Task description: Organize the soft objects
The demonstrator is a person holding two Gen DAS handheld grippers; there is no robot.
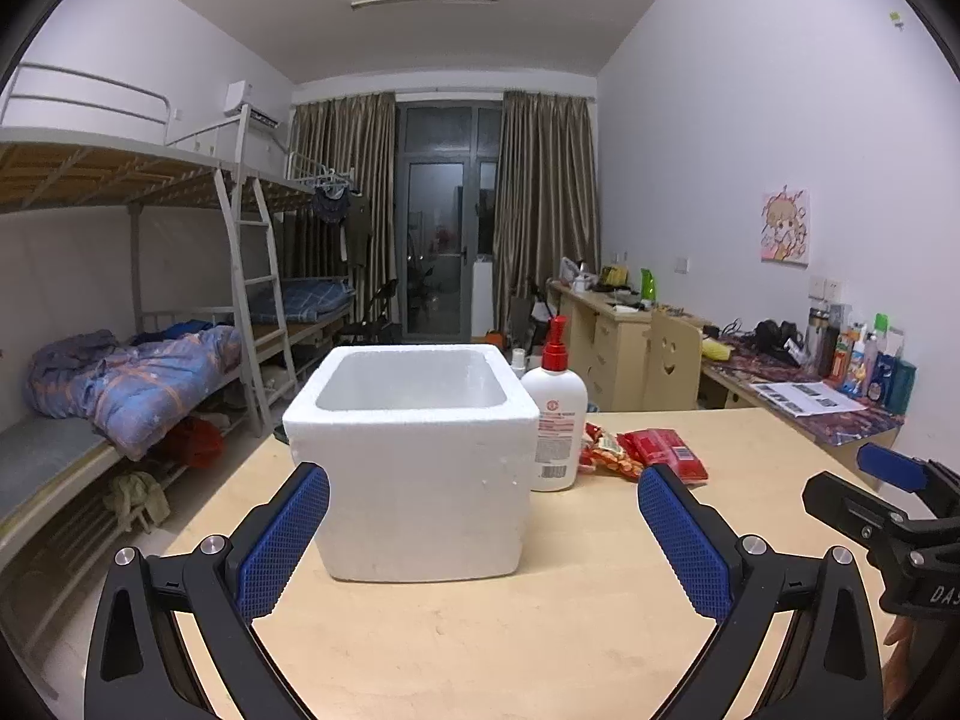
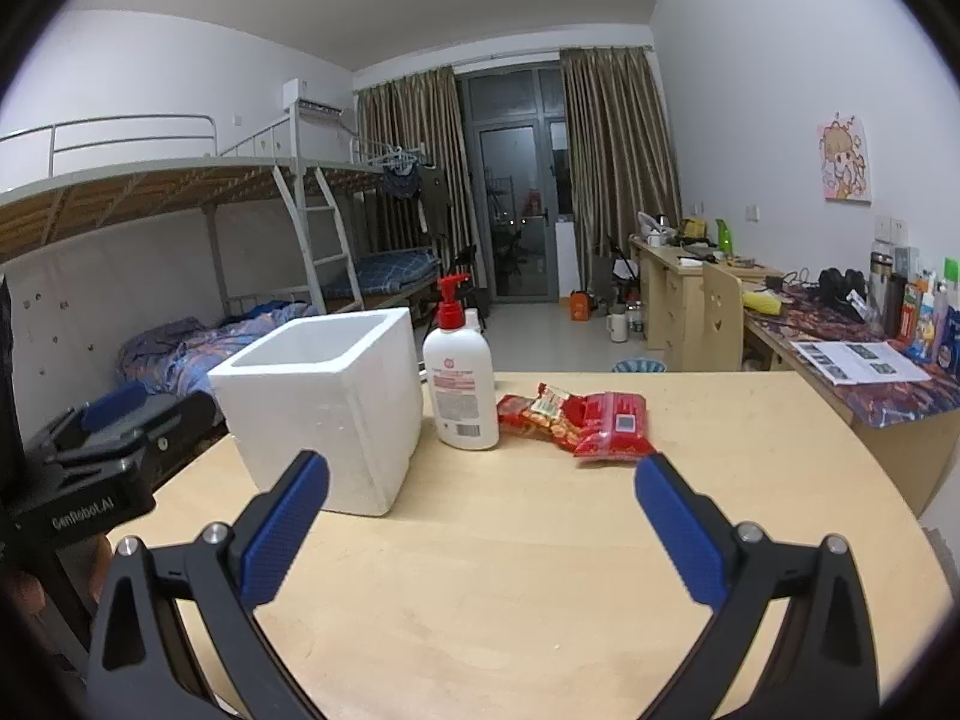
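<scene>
I see a pale wooden bench [image 2: 540,570] with a white, open-topped foam box [image 2: 324,402] standing toward its far left edge, apparently empty. Just right of the box stands a white pump bottle with a red nozzle [image 2: 461,372]. Right of the bottle, near the far edge, two soft red snack packets [image 2: 576,420] lie flat and overlapping, their long axes running roughly left to right.

My right gripper [image 2: 480,498] hovers low over the near bench, its blue-padded fingers spread wide with nothing between them. The packets lie ahead and slightly right of it, so I judge this hand nearer. My left gripper [image 1: 480,504] is likewise spread wide and holding nothing, level and facing the box squarely.
</scene>
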